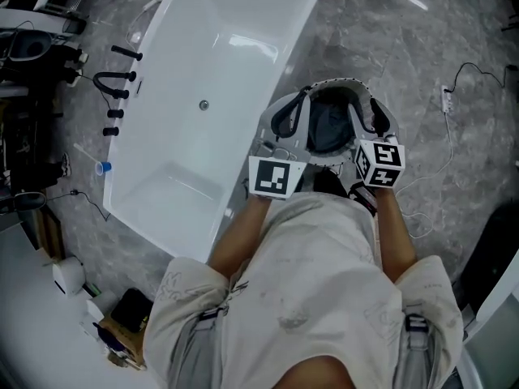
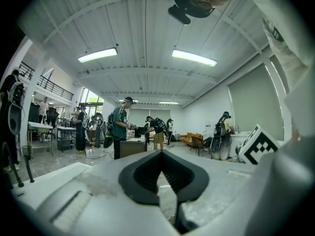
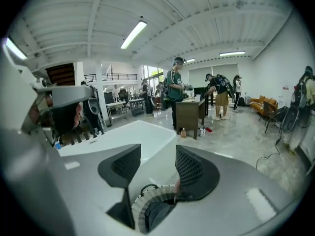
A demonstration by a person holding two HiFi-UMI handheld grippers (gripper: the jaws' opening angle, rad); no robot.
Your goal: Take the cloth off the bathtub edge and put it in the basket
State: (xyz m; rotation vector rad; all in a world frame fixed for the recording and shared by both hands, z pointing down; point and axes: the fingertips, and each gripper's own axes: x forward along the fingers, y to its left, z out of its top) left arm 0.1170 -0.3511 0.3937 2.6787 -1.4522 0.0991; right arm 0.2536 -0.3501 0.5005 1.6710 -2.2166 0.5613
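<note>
The dark cloth point(image 1: 328, 128) lies inside the white basket point(image 1: 340, 83), which stands on the floor beside the white bathtub point(image 1: 203, 96). Both grippers are held up above the basket, and their marker cubes show on either side of it: the left cube point(image 1: 276, 177) and the right cube point(image 1: 379, 164). In the left gripper view the left gripper point(image 2: 161, 154) points out into the room, shut with its tips touching and nothing between them. The right gripper point(image 3: 157, 163) stands open and empty. Below it the basket's ribbed rim point(image 3: 147, 195) and the cloth point(image 3: 152, 216) show, with the bathtub point(image 3: 118, 134) beyond.
Black tap fittings point(image 1: 117, 83) stand on the floor at the tub's left side. A blue cup point(image 1: 103, 168) lies near them. A power strip with cables point(image 1: 446, 100) lies on the floor to the right. Several people and a wooden desk point(image 3: 189, 114) are farther off in the hall.
</note>
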